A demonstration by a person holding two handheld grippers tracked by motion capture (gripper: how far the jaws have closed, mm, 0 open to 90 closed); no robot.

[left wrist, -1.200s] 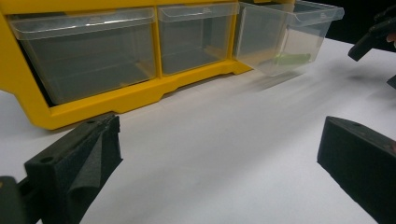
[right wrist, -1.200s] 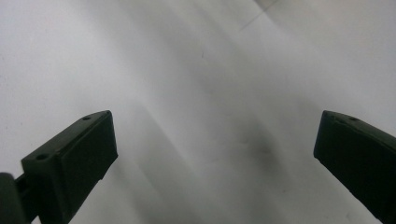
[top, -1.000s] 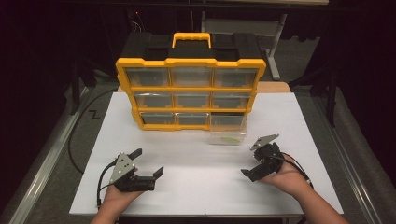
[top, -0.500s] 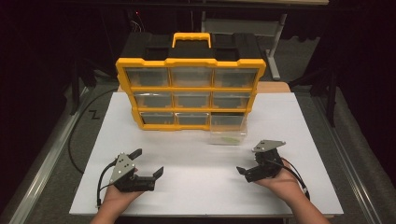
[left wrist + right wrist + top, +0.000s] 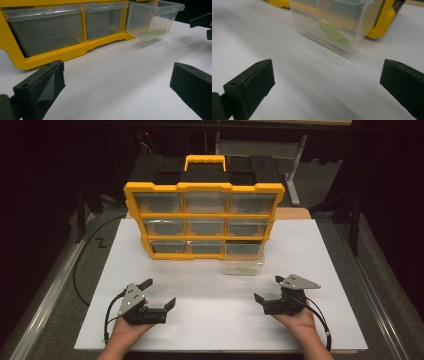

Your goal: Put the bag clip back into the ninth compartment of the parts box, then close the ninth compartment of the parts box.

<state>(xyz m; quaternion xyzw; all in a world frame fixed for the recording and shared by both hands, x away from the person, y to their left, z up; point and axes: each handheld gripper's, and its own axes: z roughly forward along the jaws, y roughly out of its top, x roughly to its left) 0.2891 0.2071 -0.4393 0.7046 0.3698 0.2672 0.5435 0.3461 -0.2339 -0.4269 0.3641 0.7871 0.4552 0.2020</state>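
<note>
Black foam-faced jaws on both tongs stand wide apart with nothing between them. Left gripper (image 5: pixel 159 295) rests low over the white board (image 5: pixel 210 320), near its front edge, touching no item; its own view looks along the board toward the cabinet's bottom row. Right gripper (image 5: pixel 267 290) sits opposite, also empty and spread, aimed at the drawer (image 5: pixel 329 22), which lies near but clearly apart from its tips. That drawer, clear plastic, is drawn out of the bottom-right bay of the yellow cabinet (image 5: pixel 202 190) and hangs forward over the board, its front slightly dipped. A small green part (image 5: pixel 334 33) lies on its floor. Judgement: the drawer is light, thin-walled and smooth, so likely slippery and prone to flex or crack under a hard squeeze; the firmest hold appears to be the thickened front lip or the two side walls close to the front. The green part looks light and rigid, best pinched across its narrow width from above. Cabinet seems heavy enough to stay put.
</note>
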